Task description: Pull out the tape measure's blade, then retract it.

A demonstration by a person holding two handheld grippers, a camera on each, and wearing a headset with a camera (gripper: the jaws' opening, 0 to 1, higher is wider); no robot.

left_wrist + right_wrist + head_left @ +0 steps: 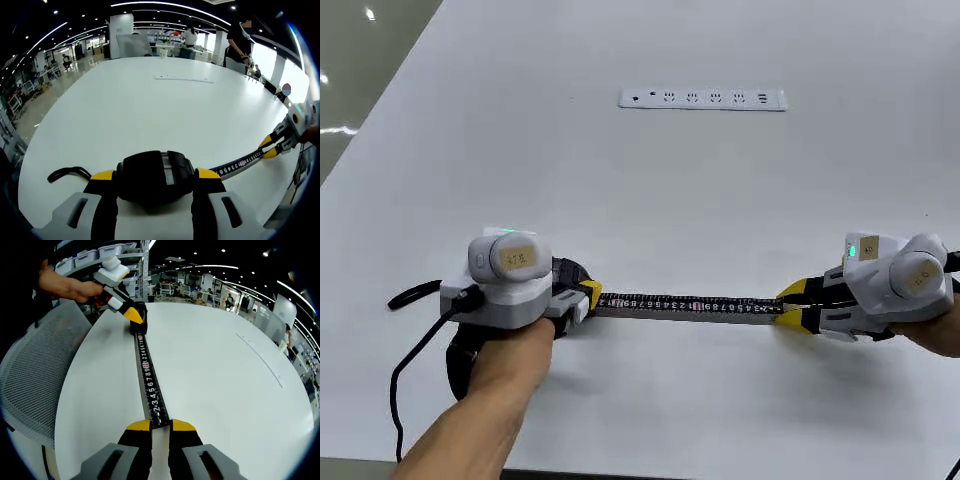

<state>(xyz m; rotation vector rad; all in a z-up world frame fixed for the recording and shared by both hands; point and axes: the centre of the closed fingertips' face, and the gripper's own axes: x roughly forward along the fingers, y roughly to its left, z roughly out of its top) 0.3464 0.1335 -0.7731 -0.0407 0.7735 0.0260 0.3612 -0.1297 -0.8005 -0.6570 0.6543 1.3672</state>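
Left gripper (155,174) clamping tape measure (155,177), right gripper (160,426) pinching blade (149,380) tip (numbers facing up), blade lying along table (650,200)

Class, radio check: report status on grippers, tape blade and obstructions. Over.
Left gripper shut on tape measure case. Right gripper shut on blade tip; blade extended between them. Power strip far across table, nothing in the way.
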